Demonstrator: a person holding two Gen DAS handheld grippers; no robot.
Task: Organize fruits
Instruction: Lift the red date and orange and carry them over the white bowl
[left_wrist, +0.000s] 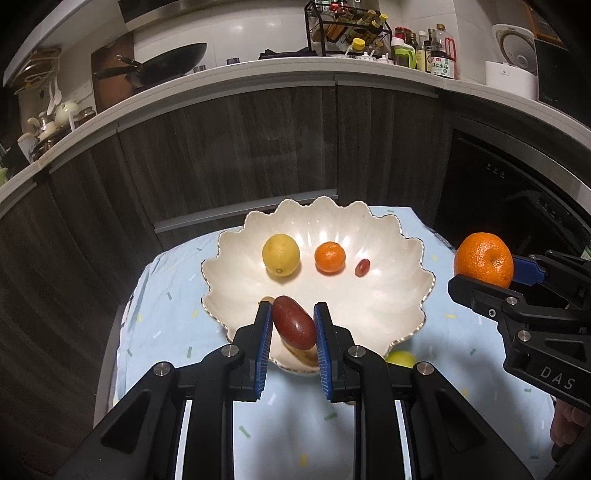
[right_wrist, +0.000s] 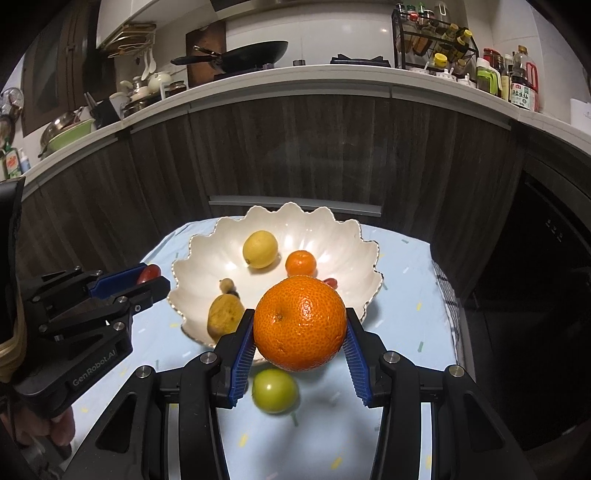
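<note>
The left hand-held gripper (left_wrist: 292, 325) clamps a dark red, oblong fruit (left_wrist: 293, 321) between its blue pads, holding it above the near rim of a white scalloped bowl (left_wrist: 402, 295). The right hand-held gripper (right_wrist: 300, 334) is spread wide around a large orange (right_wrist: 300, 323), its blue pads pressed to either side of the fruit, which it holds in the air above the bowl's near edge. In the left wrist view the same orange (left_wrist: 484, 260) appears off to the right of the bowl, held clear of the cloth.

Inside the bowl lie a lemon (left_wrist: 280, 254) toward the back left, a small mandarin (left_wrist: 330, 257) just beside it to the right, and a small red grape-like fruit (left_wrist: 362, 267) near the mandarin. A brownish-yellow pear (right_wrist: 225, 317) with a dark stem end rests against the bowl's near left wall, seen clearly in the right wrist view. A green round fruit (right_wrist: 275, 391) sits on the cloth outside the bowl, just in front of its near rim and below the held orange.

The bowl stands on a tabletop covered with a pale blue cloth (right_wrist: 406, 332) flecked with small coloured dashes. Behind it run dark wood-grain cabinets (left_wrist: 258, 155) under a white kitchen counter (left_wrist: 295, 75) carrying a black wok (left_wrist: 166, 62), a rack of bottles (left_wrist: 351, 27) and a white rice cooker (left_wrist: 513, 59).
</note>
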